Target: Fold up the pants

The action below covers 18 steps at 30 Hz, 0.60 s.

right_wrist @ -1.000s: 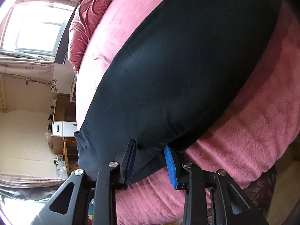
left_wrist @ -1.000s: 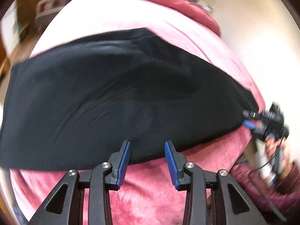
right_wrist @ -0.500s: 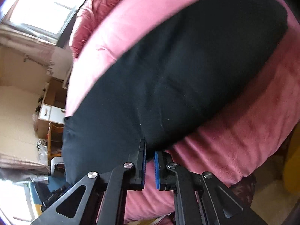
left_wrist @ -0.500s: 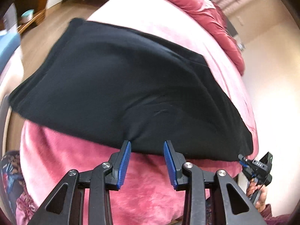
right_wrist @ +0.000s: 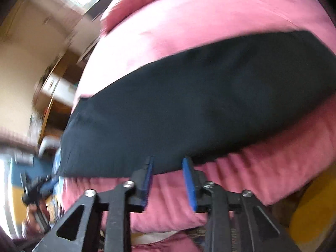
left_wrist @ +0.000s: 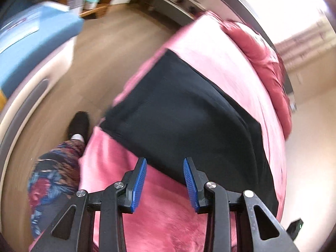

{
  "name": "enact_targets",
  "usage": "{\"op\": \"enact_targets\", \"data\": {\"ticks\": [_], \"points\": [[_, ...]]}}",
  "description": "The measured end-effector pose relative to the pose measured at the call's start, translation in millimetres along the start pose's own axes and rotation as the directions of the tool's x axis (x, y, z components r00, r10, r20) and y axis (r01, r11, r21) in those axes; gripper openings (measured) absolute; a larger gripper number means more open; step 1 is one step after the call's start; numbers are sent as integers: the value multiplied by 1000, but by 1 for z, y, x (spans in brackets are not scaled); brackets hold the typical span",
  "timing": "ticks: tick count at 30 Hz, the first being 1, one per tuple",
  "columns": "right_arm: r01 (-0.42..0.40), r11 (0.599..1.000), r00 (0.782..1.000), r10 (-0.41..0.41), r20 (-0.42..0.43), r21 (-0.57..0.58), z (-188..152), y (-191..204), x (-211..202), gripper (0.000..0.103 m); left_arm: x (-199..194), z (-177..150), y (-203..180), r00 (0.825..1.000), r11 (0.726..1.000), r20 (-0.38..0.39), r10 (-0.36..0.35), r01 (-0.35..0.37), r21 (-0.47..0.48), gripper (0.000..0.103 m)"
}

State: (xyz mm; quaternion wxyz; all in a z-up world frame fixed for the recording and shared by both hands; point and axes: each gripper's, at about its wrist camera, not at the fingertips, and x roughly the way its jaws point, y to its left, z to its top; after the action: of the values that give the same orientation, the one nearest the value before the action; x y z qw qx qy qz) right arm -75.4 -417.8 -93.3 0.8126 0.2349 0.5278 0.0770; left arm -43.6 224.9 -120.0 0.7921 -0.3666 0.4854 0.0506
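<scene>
Black pants point(left_wrist: 189, 113) lie flat and folded lengthwise on a pink blanket point(left_wrist: 163, 214) that covers a bed. My left gripper point(left_wrist: 164, 164) hangs open over the pants' near edge, close to one end; the pads press on nothing. In the right wrist view the pants point(right_wrist: 199, 109) stretch across the bed. My right gripper point(right_wrist: 168, 164) is above their near edge and its jaws are opening, with only the blanket point(right_wrist: 172, 191) and the cloth's edge showing between the blue pads. The left gripper point(right_wrist: 38, 189), held in a hand, shows blurred at the lower left.
A person's leg in flowered trousers point(left_wrist: 52, 178) and a black shoe point(left_wrist: 78, 124) stand on the wooden floor point(left_wrist: 109, 58) beside the bed. A blue box point(left_wrist: 31, 42) is at the far left. Red bedding point(left_wrist: 266, 63) is bunched at the bed's head. A wooden cabinet point(right_wrist: 54, 88) stands left.
My left gripper has swung sideways along the pants' near edge toward one end and rolled. My right gripper shut at the edge, then opened again and lifted, rolling too.
</scene>
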Motion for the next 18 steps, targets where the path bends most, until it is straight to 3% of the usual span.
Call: {"op": "enact_targets", "data": {"ticks": [4,9,10,15,18], "points": [[-68,979,995,52,-90,-190,7,66,38,40,-4,6,20,1000,996,22,3,-1,-92,36],[-137,929,977,69,-204,-343,8,140,97,40,-1,17,18,998,997,57,33,-29,-69,23],[-135,918,972,51,-228,-372,6,153,111,40,0,17,16,997,998,58,46,-43,-53,13],[-122,893,960,-5,-280,-434,-7,175,143,41,-4,22,4,993,999,113,23,-28,40,8],[-139,891,957,8,-290,-433,-10,173,145,41,4,25,5,991,990,83,109,-115,78,8]]}}
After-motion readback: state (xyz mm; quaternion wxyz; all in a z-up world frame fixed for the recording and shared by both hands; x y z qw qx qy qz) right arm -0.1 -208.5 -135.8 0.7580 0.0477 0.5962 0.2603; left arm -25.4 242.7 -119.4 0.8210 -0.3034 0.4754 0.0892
